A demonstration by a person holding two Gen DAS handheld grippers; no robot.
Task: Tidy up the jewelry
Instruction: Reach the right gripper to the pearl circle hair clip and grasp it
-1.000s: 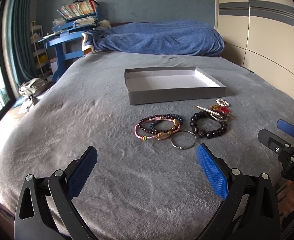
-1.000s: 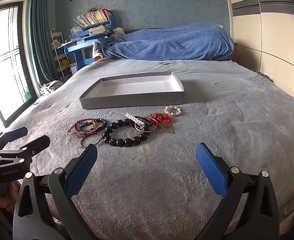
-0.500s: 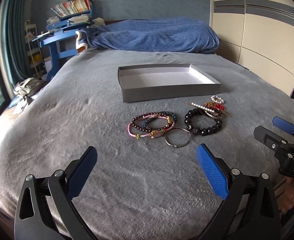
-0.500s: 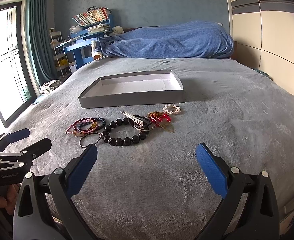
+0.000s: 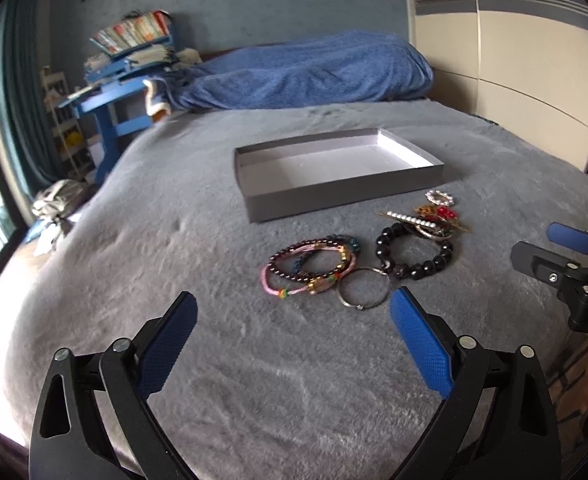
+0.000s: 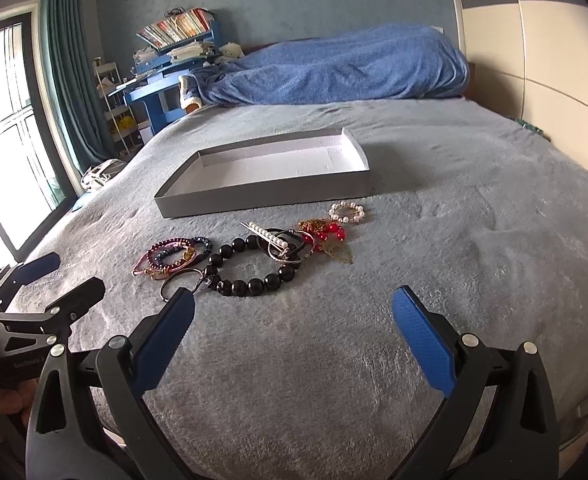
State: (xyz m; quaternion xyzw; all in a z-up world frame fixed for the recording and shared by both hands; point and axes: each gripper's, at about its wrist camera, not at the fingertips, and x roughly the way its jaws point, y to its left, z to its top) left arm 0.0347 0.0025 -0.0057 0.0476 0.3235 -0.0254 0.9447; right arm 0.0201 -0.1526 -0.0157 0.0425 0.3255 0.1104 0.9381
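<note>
Left gripper [image 5: 294, 322]: its blue-padded fingers [image 5: 166, 344] were spread wide at the bottom of the left wrist view, holding nothing; their lower arms were cut off by the frame edge.
Thin bracelets [image 5: 310, 264]: a pink cord, dark-bead and blue-bead bands lay overlapped on the grey bed cover [image 5: 134, 260], left of centre; how many strands there were was hard to count.
Metal ring [image 5: 362, 290]: lay flat, touching the thin bracelets and the black bead bracelet [image 5: 414, 252], just ahead of the left gripper's right finger.
Grey tray [image 5: 346, 196]: shallow, pale inside, sat beyond the jewelry in mid frame, apart from it.
Pearl hair clip [image 5: 412, 219]: rested across the black bead bracelet's far edge, over dark rings that were hard to tell apart.
Red and gold piece [image 5: 444, 216]: tangled right of the clip; its form was unclear.
Pearl ring bracelet [image 5: 439, 198]: lay nearest the tray's right corner.
Right gripper [image 6: 294, 318]: its fingers [image 6: 424, 340] were spread wide and empty, low in the right wrist view; in the left wrist view only part of it showed at the right edge [image 5: 566, 256].
Right finger-side hand: barely visible, cut off at the lower right of the left wrist view.
Blue blanket [image 6: 334, 68]: heaped at the far end of the bed.
</note>
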